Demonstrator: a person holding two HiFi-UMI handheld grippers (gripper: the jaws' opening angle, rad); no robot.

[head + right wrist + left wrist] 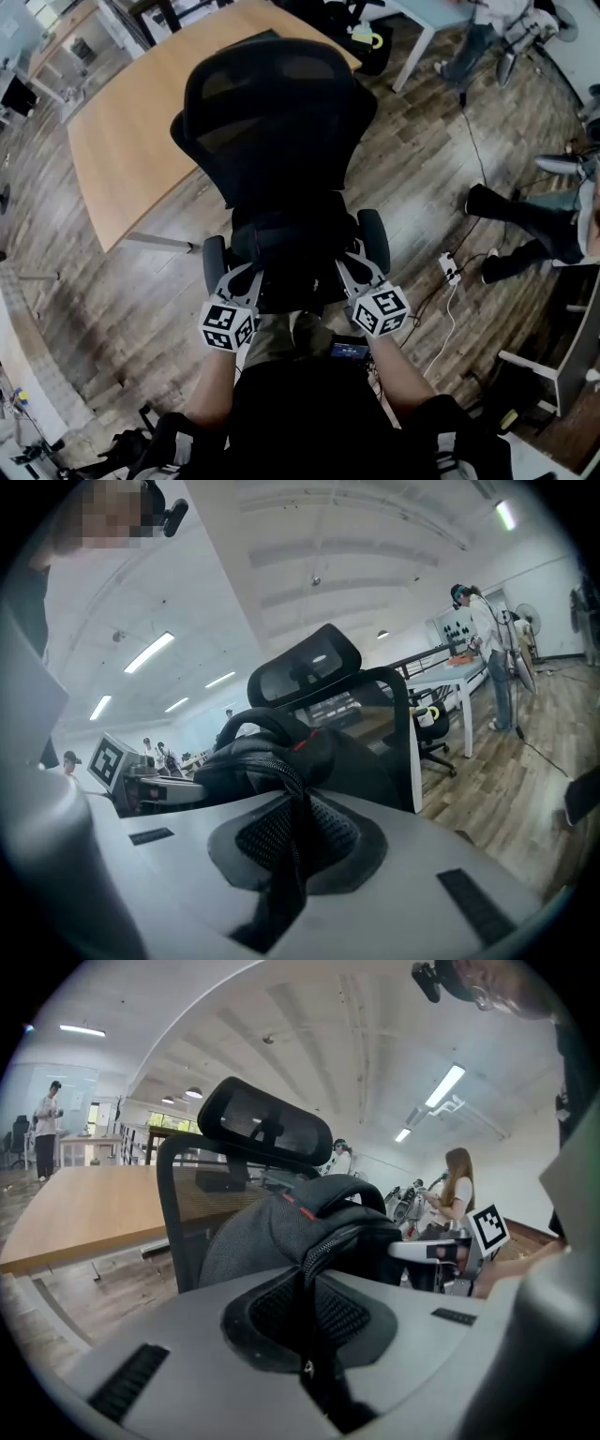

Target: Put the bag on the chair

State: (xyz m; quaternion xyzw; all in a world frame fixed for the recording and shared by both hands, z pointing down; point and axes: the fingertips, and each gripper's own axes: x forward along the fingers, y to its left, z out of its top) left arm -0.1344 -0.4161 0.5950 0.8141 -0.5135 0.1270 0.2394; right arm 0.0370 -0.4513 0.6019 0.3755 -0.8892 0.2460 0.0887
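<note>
A black backpack [289,255] sits low in the middle of the head view. It is over the seat of a black mesh-backed office chair [277,112], between the chair's armrests [214,262] and close against the lower backrest. Its own bulk hides its underside, so whether it rests on the seat cannot be told.

The left gripper [246,279] reaches up from just left of bottom centre, and the right gripper [352,270] from just right of it. Each has its marker cube nearest the camera and its tip at one side of the backpack.

In the left gripper view the jaws are pressed together on a fold of the bag's black fabric, where a zip line runs up and over the top. A small red tab [296,1206] shows near the crest of the bag. The chair's headrest rises behind it at upper centre.

In the right gripper view the jaws likewise pinch a black strip of the backpack edged with zip teeth. The carry handle [246,720] arches over the top, left of centre, with the backrest upright just behind.

A light wooden bench [141,131] fills the upper left of the head view, beyond the chair. The floor [412,178] is grey-brown wood plank. A white power strip [450,269] with its cable lies on it to the right of the chair. Further right, at the frame's edge, are a person's legs [525,230] in dark trousers.
</note>
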